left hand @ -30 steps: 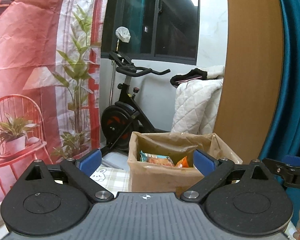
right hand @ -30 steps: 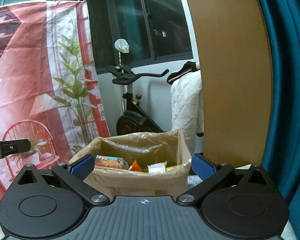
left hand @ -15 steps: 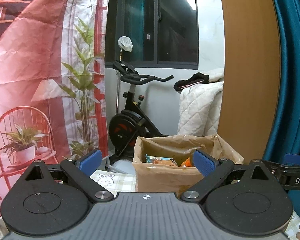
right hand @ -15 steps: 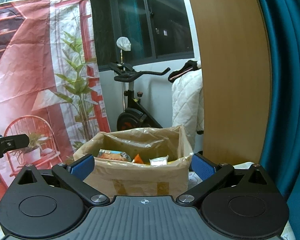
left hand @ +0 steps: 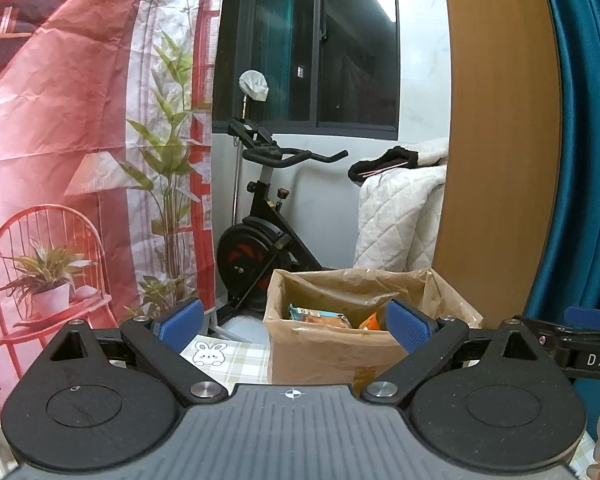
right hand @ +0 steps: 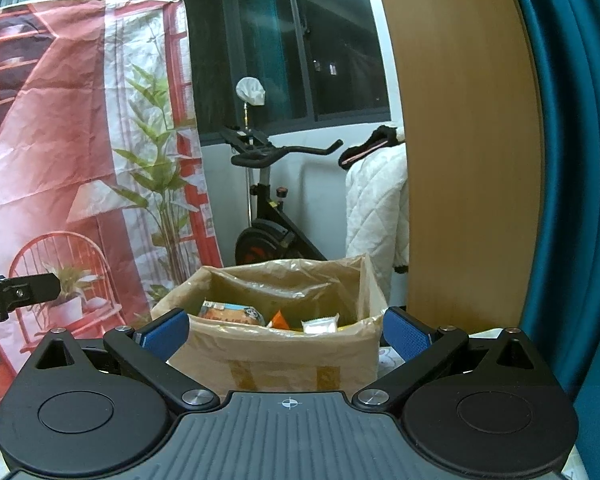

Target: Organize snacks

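Left gripper — held level, pointing forward across the desk; fingers spread wide, released, nothing between them. Its right finger overlaps the near right rim of the cardboard box in view; whether they touch cannot be told.

Right gripper — same level, forward-pointing pose; fingers likewise released and empty, bracketing the box's front face to either side.

Cardboard box — open-topped, lined with a translucent plastic bag, standing on the desk ahead of both pairs of fingers, two strips of tape on its front.

Snacks, all inside the box: a blue-and-orange packet toward the left, an orange packet at centre, a small white wrapper toward the right.

Desk cover — pale checked cloth with a rabbit print, just beyond the left gripper's left finger.

Beyond the box — exercise bike, white quilted cover, red printed backdrop, wooden panel, teal curtain.
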